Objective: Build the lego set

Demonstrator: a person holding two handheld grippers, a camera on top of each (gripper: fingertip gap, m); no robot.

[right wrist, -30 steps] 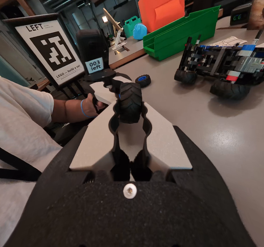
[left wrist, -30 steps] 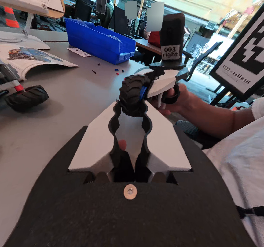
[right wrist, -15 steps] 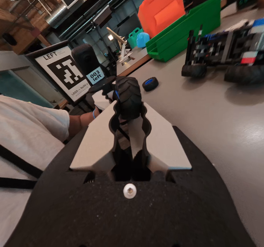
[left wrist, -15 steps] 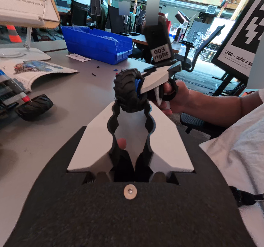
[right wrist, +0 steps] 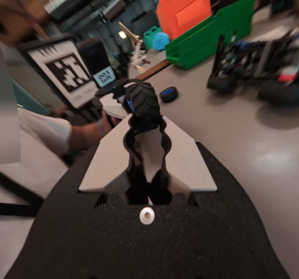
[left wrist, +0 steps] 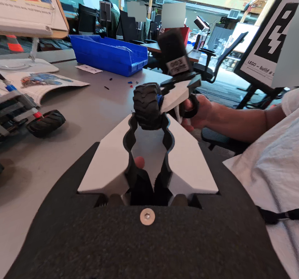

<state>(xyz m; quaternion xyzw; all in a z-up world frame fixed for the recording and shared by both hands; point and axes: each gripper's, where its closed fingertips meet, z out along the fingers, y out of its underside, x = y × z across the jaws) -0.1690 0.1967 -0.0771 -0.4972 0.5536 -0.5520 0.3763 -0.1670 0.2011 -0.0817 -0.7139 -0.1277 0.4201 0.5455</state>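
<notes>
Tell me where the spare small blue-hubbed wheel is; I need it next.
Right wrist view: the small wheel lies on the grey table, between the held tyre and the truck.

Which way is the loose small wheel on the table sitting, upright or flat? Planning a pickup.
Flat: the small wheel lies on its side, blue hub facing up, on the table.

Open grey table [left wrist: 100,109] lies ahead of the left tongs [left wrist: 148,120], running up to the blue bin [left wrist: 111,56] at the far edge. A few small loose pieces [left wrist: 131,84] dot that stretch near the bin. To the left, the model vehicle [left wrist: 19,112] with its black wheel and the open booklet [left wrist: 48,83] behind it block the way.

From the right tongs [right wrist: 146,121], bare table [right wrist: 226,141] spreads forward and to the right. A loose small wheel [right wrist: 169,94] sits just beyond the tips, the vehicle [right wrist: 258,70] farther right, and a green bin [right wrist: 210,44] closes the back.
</notes>
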